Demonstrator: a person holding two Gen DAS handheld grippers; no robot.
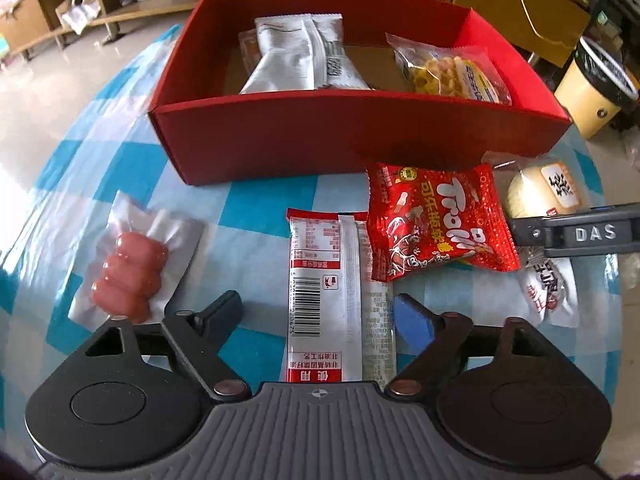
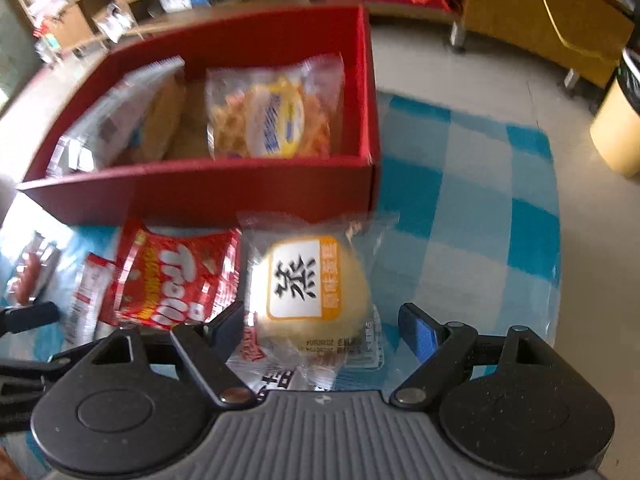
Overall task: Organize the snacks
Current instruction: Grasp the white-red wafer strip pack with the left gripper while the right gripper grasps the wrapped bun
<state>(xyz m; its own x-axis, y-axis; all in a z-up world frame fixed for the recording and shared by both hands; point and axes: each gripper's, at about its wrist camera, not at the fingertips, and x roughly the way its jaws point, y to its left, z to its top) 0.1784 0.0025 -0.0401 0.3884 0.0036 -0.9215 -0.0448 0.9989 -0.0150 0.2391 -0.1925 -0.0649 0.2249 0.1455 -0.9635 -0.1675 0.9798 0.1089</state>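
The left tongs [image 1: 318,312] stand spread over a long red-and-white stick packet [image 1: 328,304] that lies flat on the blue-checked desk [image 1: 256,208], their pads clear of it. The right tongs [image 2: 320,324] are spread too, around a pale round bun in clear wrap [image 2: 312,288], pinching nothing. Left of the stick packet lies a vacuum pack of sausages [image 1: 132,272]; between stick and bun, a red Trolli bag [image 1: 436,220]. Beyond stands the red box [image 1: 320,136], holding a silver packet [image 1: 296,56] and a bag of yellow crisps [image 1: 448,68].
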